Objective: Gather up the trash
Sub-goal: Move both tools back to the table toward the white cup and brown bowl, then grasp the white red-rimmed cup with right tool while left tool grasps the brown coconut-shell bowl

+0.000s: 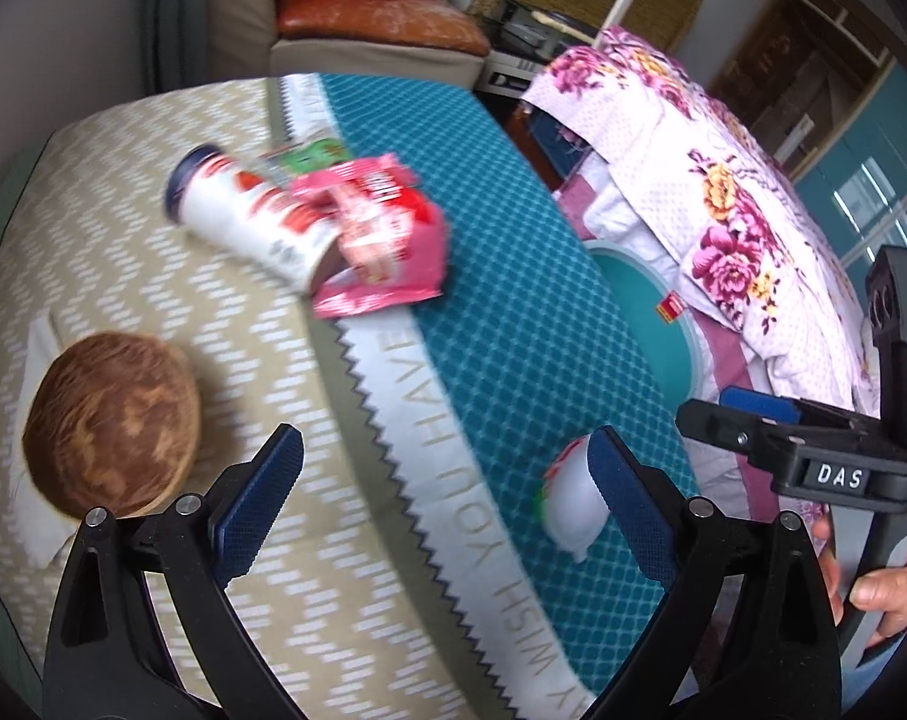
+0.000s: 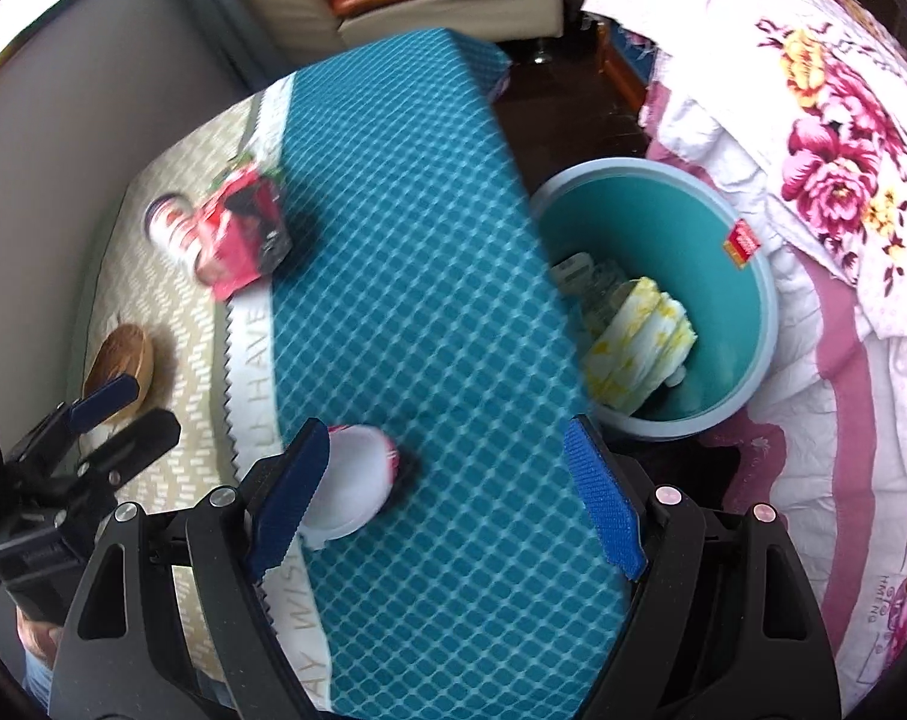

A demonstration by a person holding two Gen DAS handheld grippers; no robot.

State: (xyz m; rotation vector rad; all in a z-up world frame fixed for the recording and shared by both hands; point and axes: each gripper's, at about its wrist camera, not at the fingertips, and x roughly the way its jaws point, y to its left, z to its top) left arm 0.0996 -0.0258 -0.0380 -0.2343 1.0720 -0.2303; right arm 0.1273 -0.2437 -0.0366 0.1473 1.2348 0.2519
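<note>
On the table lies a white tube can [image 1: 243,216] with red print and a dark lid, on its side. A pink snack bag [image 1: 387,234] rests against it, and a green wrapper [image 1: 309,156] shows behind. A small white cup-like piece of trash [image 2: 357,480] lies on the teal cloth. My right gripper [image 2: 447,450] hangs open above it, its left finger just beside the piece without pressing on it. My left gripper [image 1: 447,462] is open too, with nothing between its fingers; the white piece [image 1: 570,498] shows beside its right finger. A teal bin [image 2: 753,300] stands beside the table.
A wooden bowl [image 1: 114,420] sits on the beige zigzag cloth near the left gripper. The bin holds a yellow-and-white pack [image 2: 639,348]. A floral quilt [image 2: 843,180] lies right of the bin. A sofa [image 1: 369,30] stands beyond the table. A hand [image 1: 885,594] holds the right gripper's handle.
</note>
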